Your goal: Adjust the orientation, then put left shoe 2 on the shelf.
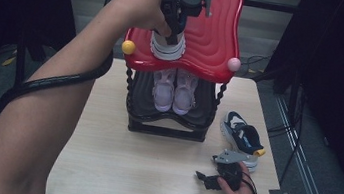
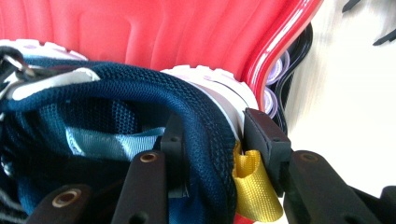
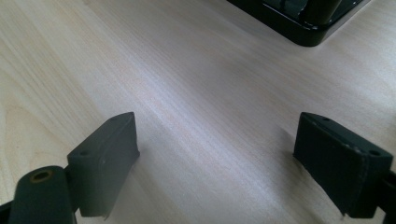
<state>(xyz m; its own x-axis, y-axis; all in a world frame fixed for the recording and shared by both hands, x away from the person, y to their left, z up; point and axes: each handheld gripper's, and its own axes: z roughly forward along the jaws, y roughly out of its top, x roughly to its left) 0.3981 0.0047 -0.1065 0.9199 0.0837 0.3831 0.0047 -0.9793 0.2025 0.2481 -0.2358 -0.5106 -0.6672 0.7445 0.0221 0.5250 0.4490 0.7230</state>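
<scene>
Your left gripper (image 1: 171, 32) is clamped on the heel collar of the navy sneaker (image 2: 140, 102), one jaw inside, one outside beside the yellow pull tab (image 2: 250, 186); the shoe sits on the red top shelf (image 1: 219, 32), upper centre of the high view. Your right gripper (image 1: 207, 178), jaws spread apart, rests low on the table (image 3: 187, 93) at lower right, near the second navy sneaker (image 1: 243, 136).

The navy mesh sneaker (image 2: 140, 107) in my left gripper (image 1: 174, 29) has a white ribbed sole and a yellow heel loop. It sits on the red top shelf (image 1: 213, 37), heel toward me, my jaws pinching its padded heel collar. Its mate (image 1: 243, 136) lies on the worktop (image 1: 116, 160), right of the rack.
</scene>
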